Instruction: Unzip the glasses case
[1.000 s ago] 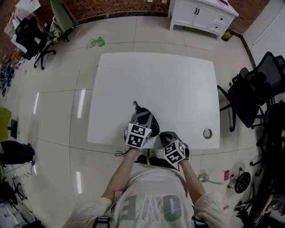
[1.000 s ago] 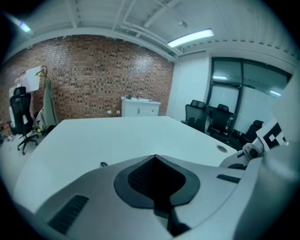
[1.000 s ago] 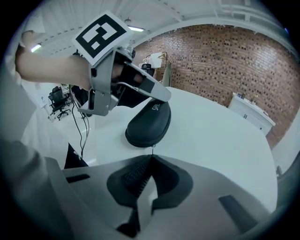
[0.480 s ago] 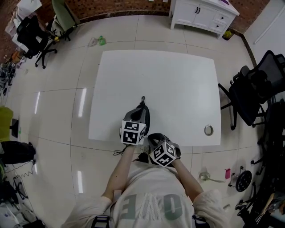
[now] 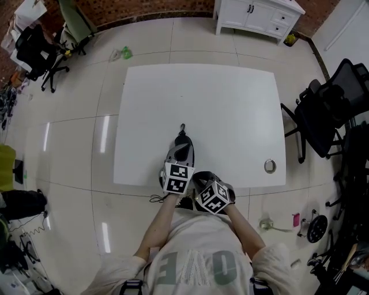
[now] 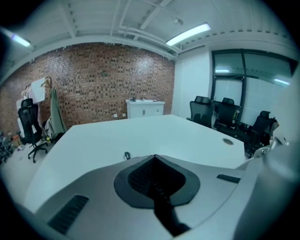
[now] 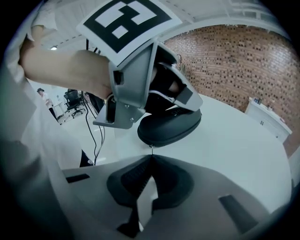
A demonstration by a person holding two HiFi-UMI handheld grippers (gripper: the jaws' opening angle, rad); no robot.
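Now the case (image 7: 171, 127) lies on the table (image 5: 219, 103) near its front edge, under the left gripper (image 6: 154, 158), whose jaws are together with nothing between them. Right gripper (image 7: 151, 158) is pinched on the zip pull (image 7: 151, 149) at the case's near end

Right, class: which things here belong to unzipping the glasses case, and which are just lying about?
Job: glasses case, zipper pull, left gripper, right gripper, table.
Lying about: round grommet, office chair, white cabinet.
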